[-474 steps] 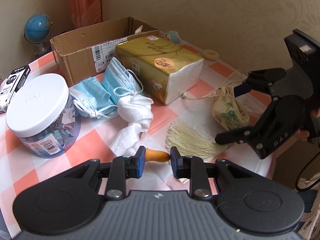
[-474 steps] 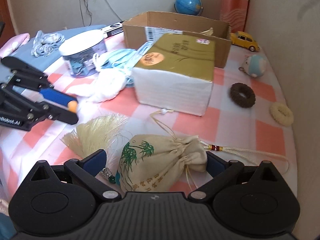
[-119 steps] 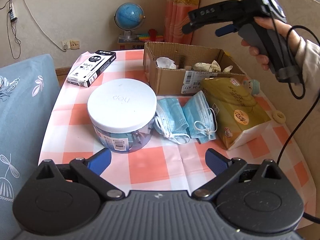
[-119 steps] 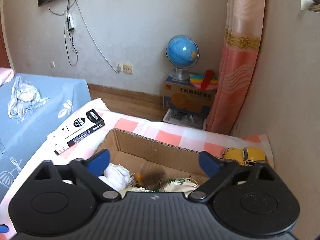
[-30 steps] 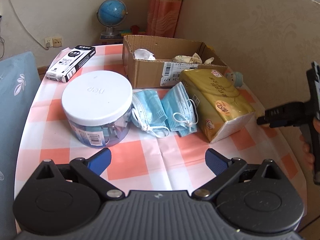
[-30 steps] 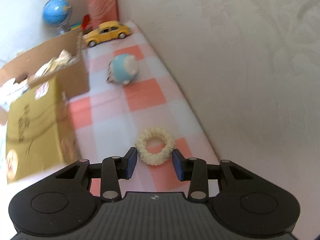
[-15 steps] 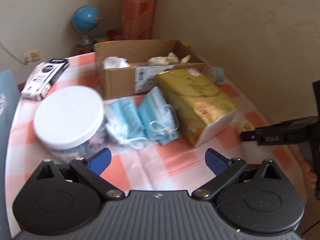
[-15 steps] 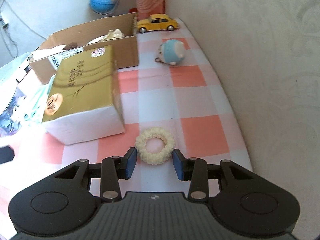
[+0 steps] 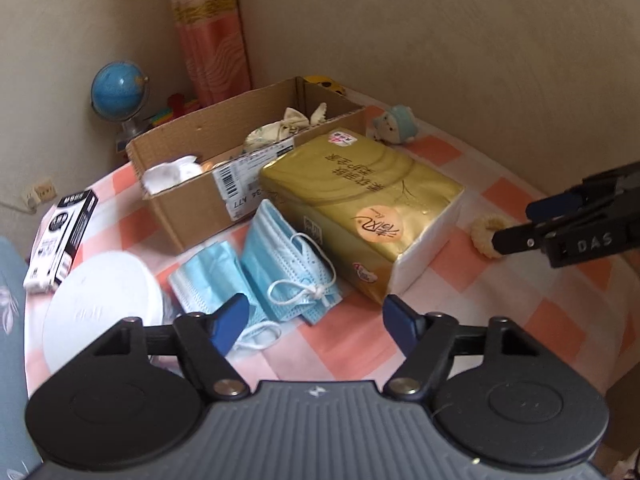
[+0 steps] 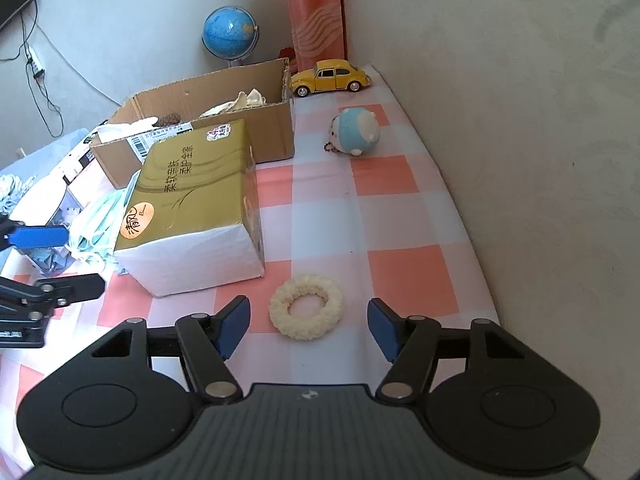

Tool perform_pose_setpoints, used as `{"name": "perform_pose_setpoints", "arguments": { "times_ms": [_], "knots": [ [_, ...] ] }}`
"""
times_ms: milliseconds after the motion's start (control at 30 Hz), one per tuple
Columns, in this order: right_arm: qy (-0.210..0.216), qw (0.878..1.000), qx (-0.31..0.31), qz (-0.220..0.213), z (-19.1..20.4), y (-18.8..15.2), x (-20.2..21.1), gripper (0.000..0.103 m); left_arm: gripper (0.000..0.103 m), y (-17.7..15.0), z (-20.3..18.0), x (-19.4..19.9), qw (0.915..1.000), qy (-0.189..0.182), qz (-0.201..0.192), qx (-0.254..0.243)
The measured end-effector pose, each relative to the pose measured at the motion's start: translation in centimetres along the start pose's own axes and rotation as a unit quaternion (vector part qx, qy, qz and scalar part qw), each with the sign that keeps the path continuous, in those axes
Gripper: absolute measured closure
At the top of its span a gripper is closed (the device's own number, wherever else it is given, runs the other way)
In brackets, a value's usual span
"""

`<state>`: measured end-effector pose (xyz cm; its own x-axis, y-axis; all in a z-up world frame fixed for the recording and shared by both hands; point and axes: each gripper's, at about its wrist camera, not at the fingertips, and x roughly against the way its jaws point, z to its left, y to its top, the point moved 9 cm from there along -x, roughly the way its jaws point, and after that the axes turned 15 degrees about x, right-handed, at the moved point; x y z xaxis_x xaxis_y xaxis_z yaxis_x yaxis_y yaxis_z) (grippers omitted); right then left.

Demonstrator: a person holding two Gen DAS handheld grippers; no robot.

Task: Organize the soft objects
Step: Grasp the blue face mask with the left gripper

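A cream fluffy hair ring [image 10: 306, 306] lies flat on the checked tablecloth, and my right gripper [image 10: 308, 326] is open with its jaws on either side of it, not touching. The ring [image 9: 489, 236] and the right gripper [image 9: 520, 224] also show in the left wrist view. My left gripper [image 9: 316, 322] is open and empty just above blue face masks [image 9: 280, 268]. A cardboard box [image 9: 208, 200] at the back holds a white cloth, a pouch and other soft items. A blue plush toy [image 10: 355, 131] lies near the wall.
A gold tissue pack [image 10: 192, 204] stands between the grippers. A white-lidded jar [image 9: 100, 308] and a black-white carton [image 9: 60, 236] sit at the left. A yellow toy car [image 10: 330, 77] and a globe [image 10: 230, 36] are at the back. The wall runs close along the right.
My right gripper has opened from a narrow gap around the ring to wide apart. My left gripper has swung closer to the masks and tissue pack.
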<state>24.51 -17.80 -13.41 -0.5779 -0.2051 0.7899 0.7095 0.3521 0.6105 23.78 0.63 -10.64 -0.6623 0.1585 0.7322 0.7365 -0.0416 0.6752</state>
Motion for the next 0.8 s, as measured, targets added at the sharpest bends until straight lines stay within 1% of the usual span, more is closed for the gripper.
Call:
{"name": "perform_pose_setpoints", "arguments": {
  "times_ms": [67, 200, 233, 333, 433, 500, 567, 667, 800],
  "knots": [
    [0.003, 1.0, -0.007, -0.002, -0.2, -0.1, 0.0, 0.033, 0.042, 0.2, -0.1, -0.4, 1.0, 0.006, -0.004, -0.006],
    [0.006, 1.0, -0.013, -0.003, -0.4, -0.2, -0.1, 0.033, 0.053, 0.5, -0.1, -1.6, 0.9999, 0.011, -0.001, -0.012],
    [0.006, 1.0, -0.013, -0.003, -0.4, -0.2, -0.1, 0.033, 0.058, 0.5, -0.1, -1.9, 0.9998, 0.015, -0.002, -0.015],
    [0.009, 1.0, -0.012, -0.003, -0.4, -0.2, -0.2, 0.033, 0.06, 0.5, 0.1, -2.5, 0.9995, 0.023, -0.004, -0.023],
    [0.012, 1.0, -0.016, -0.004, -0.4, -0.2, -0.2, 0.033, 0.069, 0.4, 0.2, -2.9, 0.9993, 0.026, -0.001, -0.027],
    [0.014, 1.0, -0.017, -0.004, -0.4, -0.2, -0.2, 0.033, 0.073, 0.3, 0.3, -3.1, 0.9995, 0.02, 0.003, -0.024],
    [0.014, 1.0, -0.017, -0.003, -0.4, -0.2, -0.3, 0.033, 0.082, 0.2, 0.3, -3.1, 0.9996, 0.016, 0.005, -0.023],
    [0.015, 1.0, -0.018, -0.004, -0.4, -0.2, -0.2, 0.033, 0.087, 0.3, 0.1, -2.8, 0.9997, 0.007, 0.003, -0.025],
    [0.014, 1.0, -0.017, -0.005, -0.4, -0.1, 0.0, 0.033, 0.09, 0.3, -0.1, -2.0, 0.9997, -0.003, 0.002, -0.024]
  ]
}}
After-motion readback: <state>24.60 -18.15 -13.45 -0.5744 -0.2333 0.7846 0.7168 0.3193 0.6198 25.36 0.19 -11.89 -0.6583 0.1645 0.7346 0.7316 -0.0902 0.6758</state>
